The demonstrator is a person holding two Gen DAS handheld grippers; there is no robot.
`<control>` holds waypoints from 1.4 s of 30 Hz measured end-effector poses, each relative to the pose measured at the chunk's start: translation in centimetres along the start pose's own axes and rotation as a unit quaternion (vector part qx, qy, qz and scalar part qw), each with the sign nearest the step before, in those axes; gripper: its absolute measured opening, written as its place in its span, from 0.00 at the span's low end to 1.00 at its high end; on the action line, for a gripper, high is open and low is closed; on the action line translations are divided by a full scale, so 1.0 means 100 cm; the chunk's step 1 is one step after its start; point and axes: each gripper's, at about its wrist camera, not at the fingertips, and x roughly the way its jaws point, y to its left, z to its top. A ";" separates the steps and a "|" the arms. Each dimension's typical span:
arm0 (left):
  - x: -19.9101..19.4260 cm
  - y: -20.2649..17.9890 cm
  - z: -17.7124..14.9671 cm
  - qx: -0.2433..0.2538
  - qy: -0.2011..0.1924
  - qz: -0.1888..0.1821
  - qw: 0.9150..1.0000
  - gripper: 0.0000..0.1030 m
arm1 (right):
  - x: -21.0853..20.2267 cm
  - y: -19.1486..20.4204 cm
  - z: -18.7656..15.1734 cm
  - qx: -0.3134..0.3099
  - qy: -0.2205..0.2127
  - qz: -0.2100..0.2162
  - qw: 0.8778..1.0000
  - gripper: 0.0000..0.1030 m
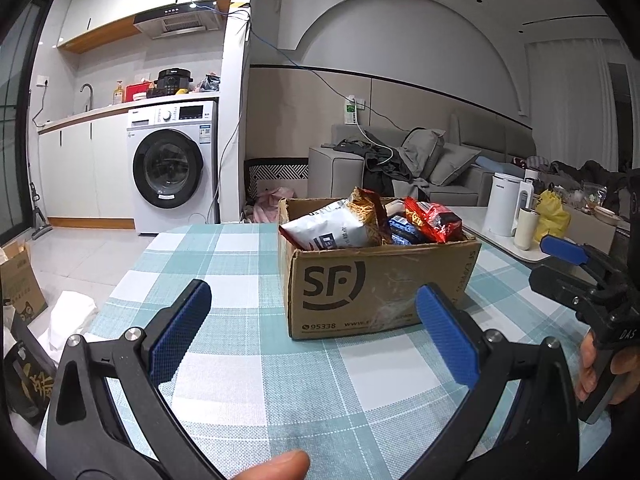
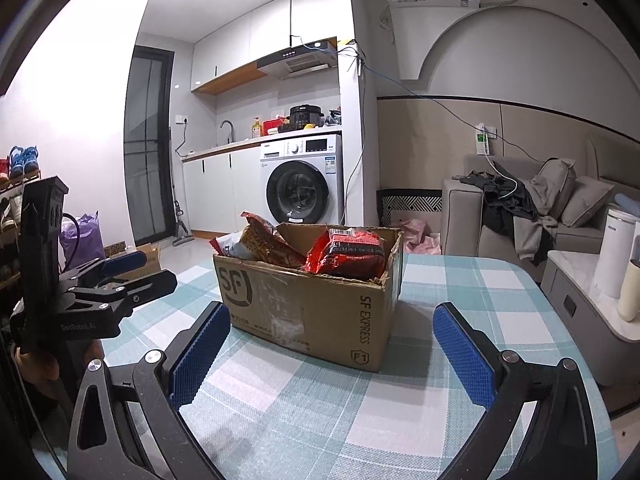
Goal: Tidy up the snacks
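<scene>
An open cardboard box (image 1: 380, 284) marked SF stands on the teal-and-white checked tablecloth (image 1: 240, 264). Inside it are a white bag (image 1: 332, 232), a noodle-print bag (image 1: 366, 208), a blue pack (image 1: 404, 230) and a red bag (image 1: 434, 218). My left gripper (image 1: 314, 332) is open and empty, hovering just short of the box's front face. In the right wrist view the same box (image 2: 312, 304) shows the red bag (image 2: 346, 254) on top. My right gripper (image 2: 332, 356) is open too, empty, near the box's front corner. Each gripper appears in the other's view: the right gripper (image 1: 548, 266) and the left gripper (image 2: 148, 270).
A low side table (image 1: 504, 246) to the right carries a white kettle (image 1: 504, 204), a cream cup (image 1: 526, 228) and a yellow bag (image 1: 552, 216). A grey sofa (image 1: 440, 160) and a washing machine (image 1: 172, 168) stand behind. A cardboard box (image 1: 20, 284) sits on the floor at left.
</scene>
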 end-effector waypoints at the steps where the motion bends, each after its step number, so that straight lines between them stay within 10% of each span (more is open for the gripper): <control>1: -0.001 0.000 0.000 0.000 0.000 0.000 1.000 0.99 | 0.000 0.000 0.000 0.000 0.000 0.000 1.000 1.00; 42: -0.001 0.001 -0.003 -0.003 0.000 -0.002 1.000 1.00 | 0.000 -0.004 -0.001 0.006 -0.004 -0.001 1.000 1.00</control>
